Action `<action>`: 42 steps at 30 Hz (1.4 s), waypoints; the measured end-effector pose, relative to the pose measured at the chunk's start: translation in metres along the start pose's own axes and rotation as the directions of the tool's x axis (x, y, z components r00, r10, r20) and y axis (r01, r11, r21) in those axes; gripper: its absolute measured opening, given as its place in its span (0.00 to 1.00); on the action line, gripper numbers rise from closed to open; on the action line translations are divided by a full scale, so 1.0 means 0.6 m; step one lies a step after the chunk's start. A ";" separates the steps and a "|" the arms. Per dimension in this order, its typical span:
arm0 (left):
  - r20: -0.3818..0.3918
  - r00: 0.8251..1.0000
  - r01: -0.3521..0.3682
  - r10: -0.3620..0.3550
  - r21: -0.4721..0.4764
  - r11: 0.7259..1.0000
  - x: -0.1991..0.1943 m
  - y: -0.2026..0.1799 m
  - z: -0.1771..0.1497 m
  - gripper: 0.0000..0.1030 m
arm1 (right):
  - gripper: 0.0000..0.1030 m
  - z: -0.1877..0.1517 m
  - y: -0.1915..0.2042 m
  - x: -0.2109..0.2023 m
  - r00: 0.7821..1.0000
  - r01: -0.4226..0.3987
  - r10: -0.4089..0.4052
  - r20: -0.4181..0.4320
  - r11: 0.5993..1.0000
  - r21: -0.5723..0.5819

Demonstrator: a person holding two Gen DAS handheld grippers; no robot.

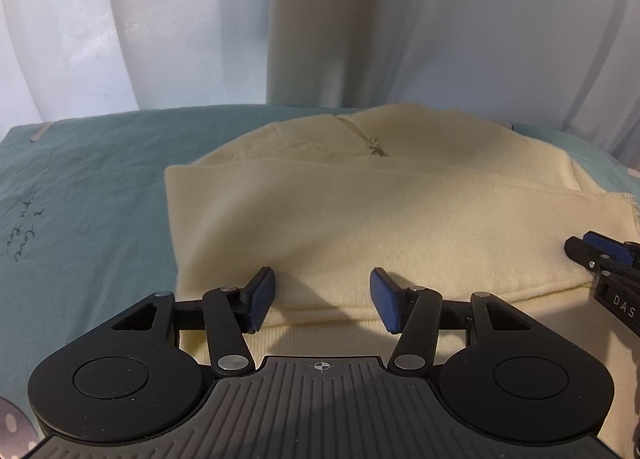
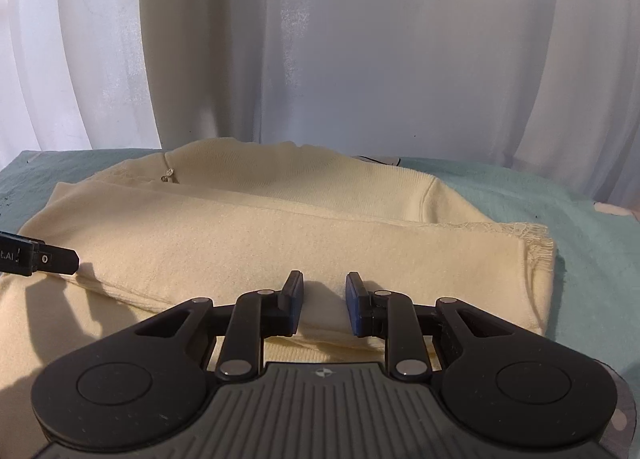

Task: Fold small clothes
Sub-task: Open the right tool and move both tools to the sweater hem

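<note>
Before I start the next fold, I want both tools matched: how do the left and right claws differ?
The left claw is spread wide; the right claw has a narrower gap. The left claw sits near the cream garment's left end, the right claw nearer its frayed right end. Both are open, holding nothing, poised at the garment's near folded edge.

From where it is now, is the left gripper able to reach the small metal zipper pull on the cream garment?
Probably yes. The left gripper is open at the near edge of the cream garment, and only flat folded cloth lies between it and the zipper pull. The right gripper stays off to the side.
</note>
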State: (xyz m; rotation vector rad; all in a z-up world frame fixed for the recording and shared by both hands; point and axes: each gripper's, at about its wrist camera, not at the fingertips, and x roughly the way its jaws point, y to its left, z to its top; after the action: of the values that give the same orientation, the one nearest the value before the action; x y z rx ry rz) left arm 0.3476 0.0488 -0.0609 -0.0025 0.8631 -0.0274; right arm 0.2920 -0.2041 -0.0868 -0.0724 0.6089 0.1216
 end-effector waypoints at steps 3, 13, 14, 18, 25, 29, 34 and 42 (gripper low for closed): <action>0.015 1.000 -0.015 0.014 0.024 1.000 0.016 -0.007 0.007 0.60 | 0.21 0.003 -0.006 0.010 1.000 0.030 -0.030 0.010 1.000 -0.006; 0.011 1.000 0.024 -0.024 0.010 1.000 -0.009 0.004 -0.007 0.62 | 0.22 -0.001 -0.032 -0.039 1.000 0.000 0.004 -0.029 0.992 0.123; 0.011 1.000 0.025 -0.025 0.016 1.000 -0.011 0.005 -0.009 0.62 | 0.22 -0.005 -0.035 -0.048 1.000 0.007 -0.003 -0.030 0.991 0.132; 0.012 1.000 0.016 -0.016 0.026 1.000 -0.006 0.002 -0.011 0.64 | 0.22 -0.016 -0.052 -0.058 0.994 0.092 -0.083 -0.070 0.987 0.132; 0.020 1.000 -0.007 0.006 0.035 0.999 0.005 -0.008 -0.006 0.70 | 0.21 -0.018 -0.051 -0.028 0.979 0.201 -0.198 -0.054 0.978 0.056; 0.007 1.000 0.003 -0.003 0.028 1.000 -0.020 0.000 -0.014 0.70 | 0.22 -0.017 -0.071 -0.043 0.988 0.154 -0.149 -0.044 0.977 0.144; -0.010 1.000 0.017 -0.017 0.018 1.000 -0.063 0.018 -0.052 0.72 | 0.49 -0.034 -0.071 -0.121 0.999 -0.003 -0.004 0.036 0.982 0.188; -0.094 0.995 -0.013 0.016 0.029 0.999 -0.144 0.049 -0.151 0.75 | 0.58 -0.091 -0.055 -0.225 0.956 -0.248 0.281 -0.081 0.927 0.281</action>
State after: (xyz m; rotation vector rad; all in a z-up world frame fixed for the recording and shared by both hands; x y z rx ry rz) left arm 0.2231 0.0812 -0.0545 0.0323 0.9571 -0.0267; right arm 0.1559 -0.2549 -0.0531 0.2692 0.7488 0.2979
